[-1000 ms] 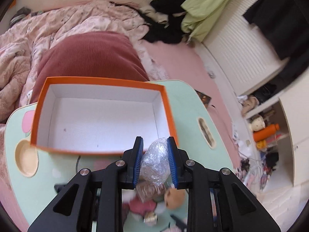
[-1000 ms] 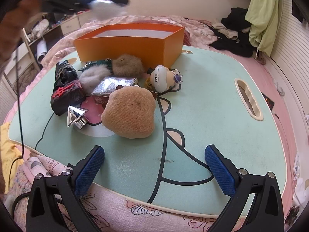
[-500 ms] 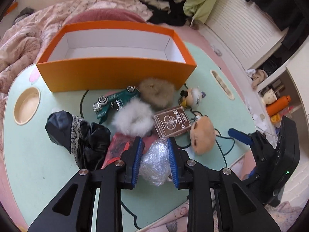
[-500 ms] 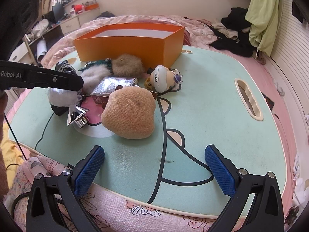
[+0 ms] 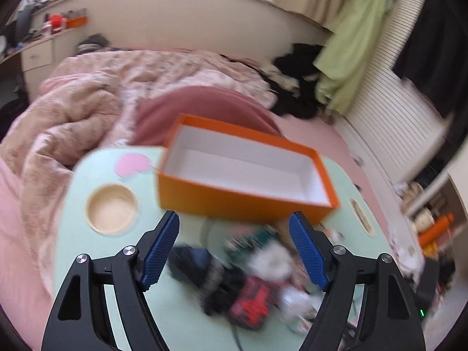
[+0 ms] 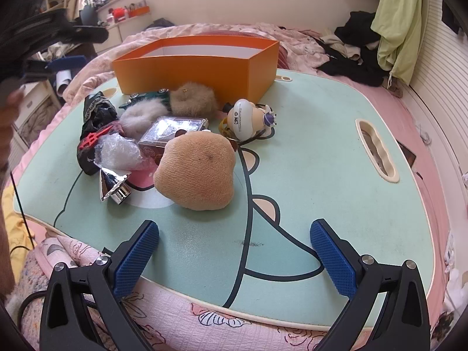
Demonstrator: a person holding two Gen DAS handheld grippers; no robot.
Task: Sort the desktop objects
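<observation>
Hovering with left gripper (image 5: 234,248) fingers opening (nothing between), clutter (image 5: 248,286) just below, box (image 5: 245,175) beyond; right gripper (image 6: 234,251) fingers wide apart.

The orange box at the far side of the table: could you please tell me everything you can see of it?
The orange box is an open rectangular carton with no lid on it, looking like stiff card, orange outside and plain white inside. It stands upright on the mint-green table near its far edge. The left wrist view shows nothing lying inside it. A brown fluffy ball and a green toy car lie against or close to its near wall. No gripper touches it.
</observation>
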